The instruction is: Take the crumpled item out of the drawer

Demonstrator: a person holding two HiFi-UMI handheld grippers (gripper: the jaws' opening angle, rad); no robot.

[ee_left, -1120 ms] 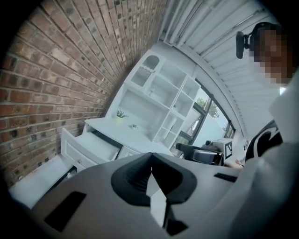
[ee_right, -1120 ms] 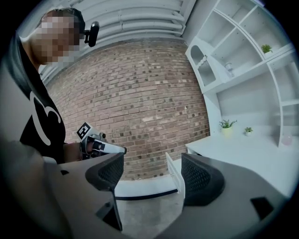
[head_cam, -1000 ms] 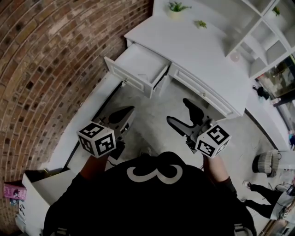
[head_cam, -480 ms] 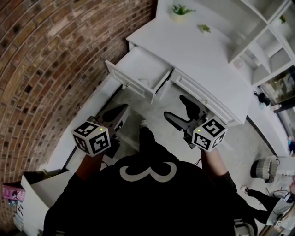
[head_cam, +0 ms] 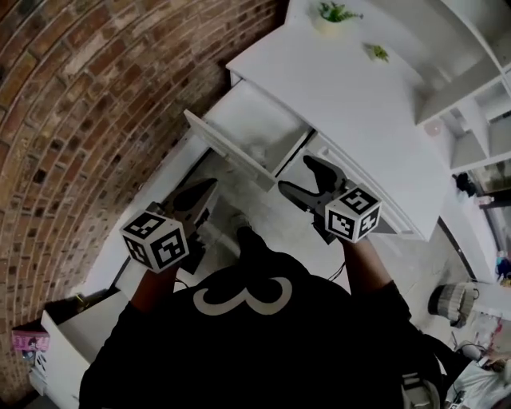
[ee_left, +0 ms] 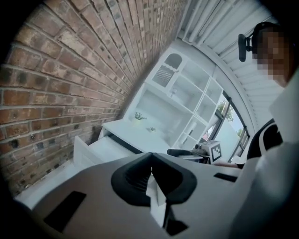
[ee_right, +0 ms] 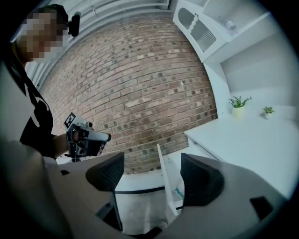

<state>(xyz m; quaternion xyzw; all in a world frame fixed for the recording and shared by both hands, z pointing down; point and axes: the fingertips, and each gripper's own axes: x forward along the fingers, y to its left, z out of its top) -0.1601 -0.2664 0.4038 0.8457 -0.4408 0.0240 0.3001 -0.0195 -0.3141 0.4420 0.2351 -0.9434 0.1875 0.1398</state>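
Red brick wall (head_cam: 72, 120) flanks the white desk (head_cam: 359, 104). Its open white drawer (head_cam: 231, 148) holds the small crumpled item (head_cam: 257, 148), only a faint smudge on the drawer floor, just ahead of my right fingertips. I judge it light, soft and squashable, best pinched by a raised fold from above. My right gripper (head_cam: 295, 174) gapes wide, empty; my left gripper (head_cam: 206, 190) is closed on nothing. The drawer's front panel stands between my fingers and the item. Two small green potted plants (head_cam: 335, 12) sit far beyond.
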